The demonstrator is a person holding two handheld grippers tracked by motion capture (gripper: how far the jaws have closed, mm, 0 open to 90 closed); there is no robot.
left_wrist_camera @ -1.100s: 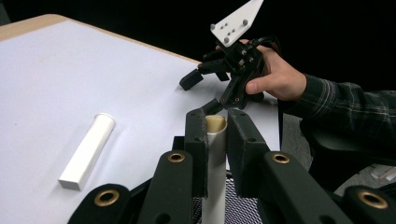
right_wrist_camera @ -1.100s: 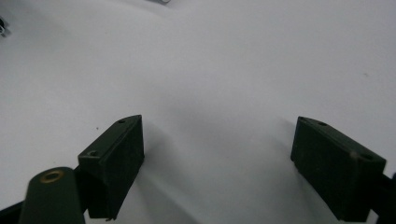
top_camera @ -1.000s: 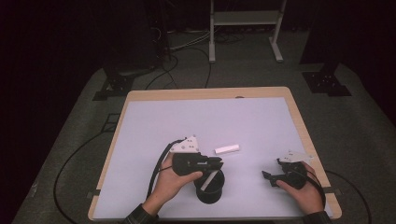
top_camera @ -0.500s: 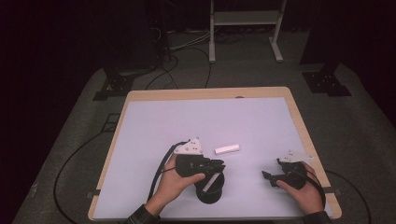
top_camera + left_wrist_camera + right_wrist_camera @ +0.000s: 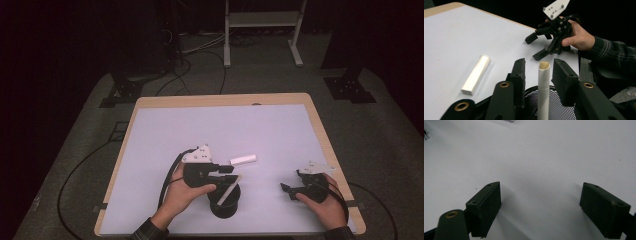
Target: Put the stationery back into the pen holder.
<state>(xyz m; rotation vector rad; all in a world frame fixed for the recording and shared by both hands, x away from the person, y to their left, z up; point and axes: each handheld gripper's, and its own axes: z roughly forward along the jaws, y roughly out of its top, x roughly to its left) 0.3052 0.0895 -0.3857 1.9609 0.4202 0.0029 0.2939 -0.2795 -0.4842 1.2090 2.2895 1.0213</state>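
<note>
A white tube stood in a black mesh cup on the tabletop, just let go.

The left hand-held gripper (image 5: 537, 72) had just been opening, jaws apart around the tube (image 5: 543, 85) without pressing it; the tube leaned in the cup (image 5: 224, 200) and could tip out if brushed. A second tube (image 5: 243, 159) lay nearby. The right hand-held gripper (image 5: 540, 210) rested with jaws wide apart, holding nothing.

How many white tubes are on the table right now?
2: one tube stands in the mesh cup between the left gripper's open jaws; the other tube lies on the table beyond it.
</note>
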